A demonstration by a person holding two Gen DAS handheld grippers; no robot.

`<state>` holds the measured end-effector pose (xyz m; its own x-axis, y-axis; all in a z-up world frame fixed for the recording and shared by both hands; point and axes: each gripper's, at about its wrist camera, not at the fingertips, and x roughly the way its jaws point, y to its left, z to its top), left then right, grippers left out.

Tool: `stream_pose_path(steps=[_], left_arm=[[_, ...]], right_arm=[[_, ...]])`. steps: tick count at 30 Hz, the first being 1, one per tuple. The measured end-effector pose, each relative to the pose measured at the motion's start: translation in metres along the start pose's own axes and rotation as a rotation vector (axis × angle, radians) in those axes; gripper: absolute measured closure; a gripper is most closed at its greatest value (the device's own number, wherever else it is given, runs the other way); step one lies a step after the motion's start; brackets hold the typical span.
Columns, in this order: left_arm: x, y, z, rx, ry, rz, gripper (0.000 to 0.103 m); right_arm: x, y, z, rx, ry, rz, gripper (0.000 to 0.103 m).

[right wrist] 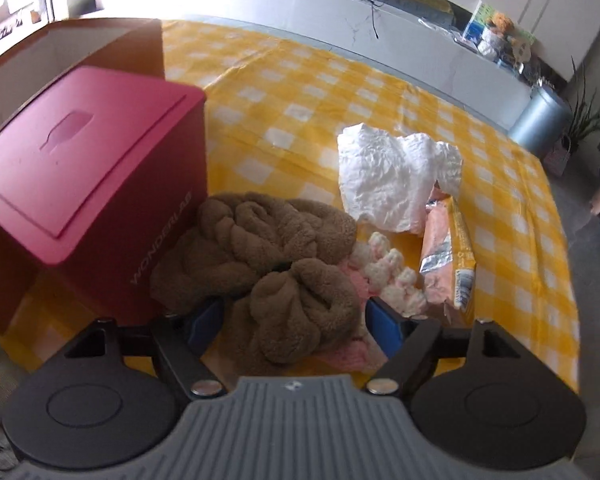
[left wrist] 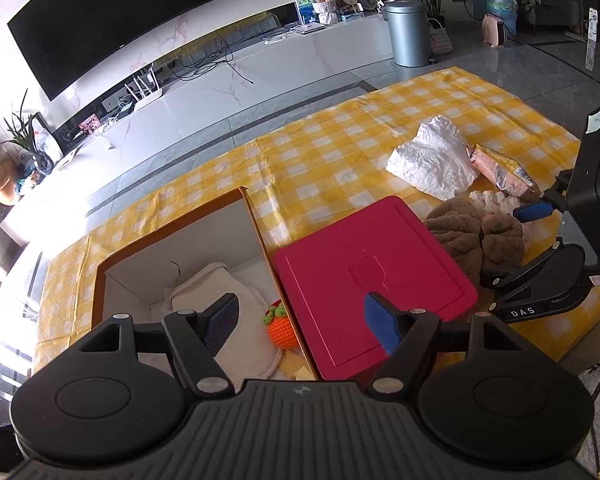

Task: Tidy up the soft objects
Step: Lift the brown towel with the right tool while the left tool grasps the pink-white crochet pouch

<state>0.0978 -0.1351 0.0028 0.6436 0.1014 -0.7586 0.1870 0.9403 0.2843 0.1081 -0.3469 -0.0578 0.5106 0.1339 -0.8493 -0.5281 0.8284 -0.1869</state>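
A brown fluffy cloth [right wrist: 268, 240] lies bunched on the yellow checked cloth next to a pink box [right wrist: 80, 168]. My right gripper [right wrist: 296, 320] is open, its fingers on either side of the cloth's near lump. A pink-and-white fluffy item [right wrist: 392, 276] lies under and beside it. My left gripper [left wrist: 304, 320] is open and empty above the open cardboard box [left wrist: 180, 248], which holds a white towel [left wrist: 240, 320] and an orange knitted toy [left wrist: 284, 326]. The brown cloth also shows in the left wrist view [left wrist: 472, 236], with the right gripper [left wrist: 540, 248] at it.
A crumpled white sheet [right wrist: 392, 176] and a pink-yellow snack packet [right wrist: 448, 256] lie to the right of the cloth. The pink box [left wrist: 372, 280] stands against the cardboard box. A TV bench, a grey bin [left wrist: 408, 32] and floor lie beyond the table.
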Motion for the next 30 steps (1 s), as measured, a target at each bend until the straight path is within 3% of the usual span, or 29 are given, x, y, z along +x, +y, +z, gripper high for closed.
stream_pose_path(steps=[6,13,14,15,16,18,26,30], left_arm=[[-0.002,-0.004,-0.002,0.005,-0.037,0.028,0.019],[-0.002,0.003,-0.003,-0.022,-0.032,0.033,0.019],[-0.002,0.002,-0.004,-0.016,-0.029,0.035,0.019],[-0.001,0.002,-0.005,-0.012,-0.026,0.035,0.019],[-0.001,0.001,-0.006,-0.011,-0.023,0.035,0.019],[0.0,-0.001,-0.009,-0.008,-0.014,0.031,0.019],[-0.021,-0.003,-0.009,0.027,-0.042,0.027,0.019],[-0.032,0.008,-0.002,-0.011,-0.067,-0.01,0.019]], right_arm=[[-0.015,0.02,-0.004,-0.209,-0.107,-0.085,0.003],[0.022,0.02,0.008,-0.232,-0.005,-0.142,0.003],[0.026,0.02,0.009,-0.23,-0.005,-0.123,0.01],[0.028,0.019,0.009,-0.209,-0.012,-0.078,0.031],[0.03,0.018,0.009,-0.18,-0.005,-0.023,0.041],[0.029,0.02,0.007,-0.183,0.009,-0.03,0.046],[-0.004,0.018,-0.005,-0.171,-0.16,-0.031,0.049],[-0.04,0.004,-0.006,-0.085,-0.342,-0.022,0.049]])
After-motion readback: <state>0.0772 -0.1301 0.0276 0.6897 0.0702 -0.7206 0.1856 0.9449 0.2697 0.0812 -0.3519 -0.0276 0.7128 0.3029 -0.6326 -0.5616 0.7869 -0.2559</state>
